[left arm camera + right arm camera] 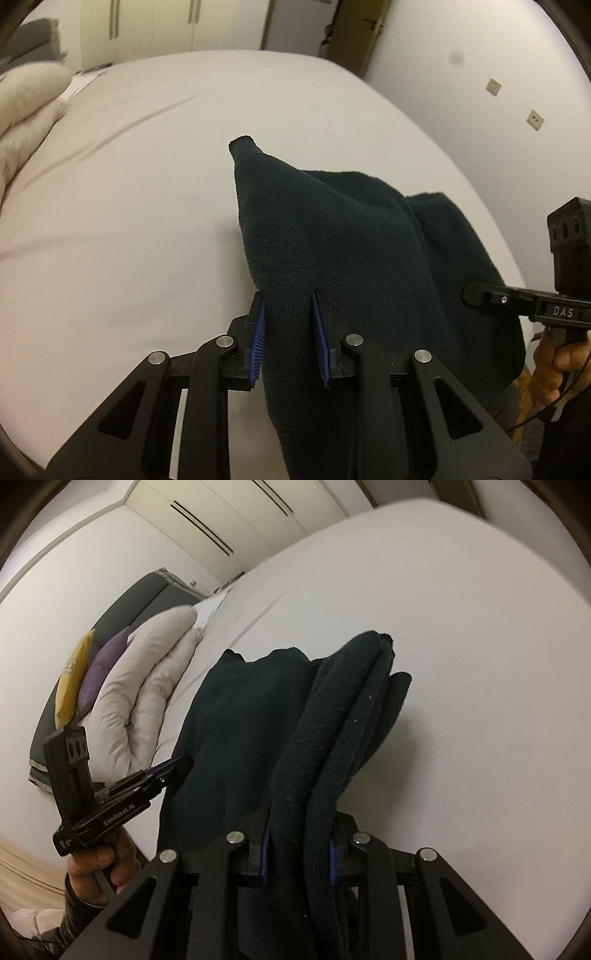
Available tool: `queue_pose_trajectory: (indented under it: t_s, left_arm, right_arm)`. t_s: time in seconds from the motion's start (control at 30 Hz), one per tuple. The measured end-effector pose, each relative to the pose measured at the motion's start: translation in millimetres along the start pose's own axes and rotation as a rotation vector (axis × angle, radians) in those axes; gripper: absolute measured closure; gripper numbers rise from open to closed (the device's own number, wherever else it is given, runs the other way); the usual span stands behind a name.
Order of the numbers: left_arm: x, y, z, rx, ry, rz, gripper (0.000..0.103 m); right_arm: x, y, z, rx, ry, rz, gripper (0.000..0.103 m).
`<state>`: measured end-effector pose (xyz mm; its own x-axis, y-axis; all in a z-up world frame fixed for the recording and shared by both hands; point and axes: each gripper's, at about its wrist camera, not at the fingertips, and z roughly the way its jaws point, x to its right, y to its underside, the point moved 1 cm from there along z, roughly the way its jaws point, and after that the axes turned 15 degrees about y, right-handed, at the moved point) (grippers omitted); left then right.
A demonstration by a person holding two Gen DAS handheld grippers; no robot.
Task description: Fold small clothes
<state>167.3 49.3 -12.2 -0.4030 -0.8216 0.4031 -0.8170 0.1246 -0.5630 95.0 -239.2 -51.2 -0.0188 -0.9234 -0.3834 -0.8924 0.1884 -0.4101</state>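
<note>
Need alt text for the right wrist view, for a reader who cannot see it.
The right claw is shut on a bunched edge of a dark green garment, held above a white bed. At left, the left claw grips the same garment; a folded duvet and cushions lie behind.

Each camera rides just behind its own tongs, looking steeply down along them onto the bed (147, 221), very near. The left view faces the wardrobe (155, 26) at 12 o'clock. Both share the dark garment (332, 236) and the folded duvet (147, 686).
</note>
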Motion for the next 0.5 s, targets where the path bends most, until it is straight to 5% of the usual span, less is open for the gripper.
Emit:
queue_pose_trajectory:
  t_s: [0.1, 0.17, 0.27, 0.3, 0.4, 0.5]
  left_arm:
    - [-19, 37, 14, -0.043, -0.016, -0.054, 0.080]
    - [-35, 58, 35, -0.070, -0.041, -0.081, 0.076]
    - [-39, 62, 36, -0.013, -0.036, -0.086, 0.067]
    - [-39, 60, 35, -0.010, -0.056, -0.087, 0.056]
    - [-41, 53, 30, 0.010, -0.076, -0.091, 0.052]
    - [-30, 59, 0, 0.093, -0.079, -0.092, 0.051]
  right_arm:
    - [11, 35, 36, -0.072, 0.005, 0.049, 0.078]
    - [24, 53, 56, -0.091, 0.047, 0.097, 0.068]
    - [40, 64, 59, -0.018, -0.035, 0.167, 0.066]
    - [41, 67, 56, -0.010, -0.032, 0.171, 0.065]
    - [33, 63, 42, 0.026, 0.047, 0.161, 0.051]
    - [27, 61, 2, 0.170, 0.098, 0.147, 0.043]
